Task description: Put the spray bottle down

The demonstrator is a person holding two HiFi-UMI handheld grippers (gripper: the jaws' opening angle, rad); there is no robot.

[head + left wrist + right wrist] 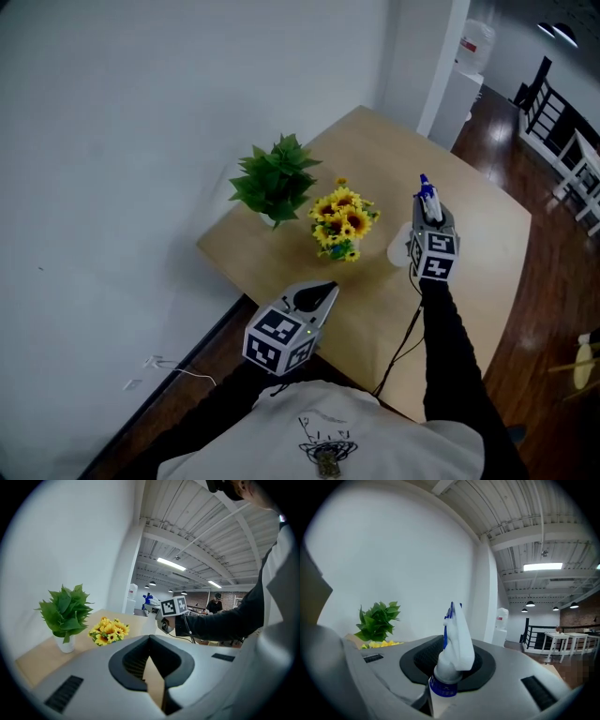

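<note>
Over the wooden tabletop [469, 234] toward its right edge, holding the spray bottle [457, 639] upright by the neck in the right tool [429, 217], left tool [323, 289] closed and empty; could topple it onto the sunflowers [343, 223] if released tilted.

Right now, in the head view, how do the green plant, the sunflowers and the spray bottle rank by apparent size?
1. green plant, slightly the largest
2. sunflowers
3. spray bottle, smallest as seen, but unsure: the right gripper covers its middle
</note>
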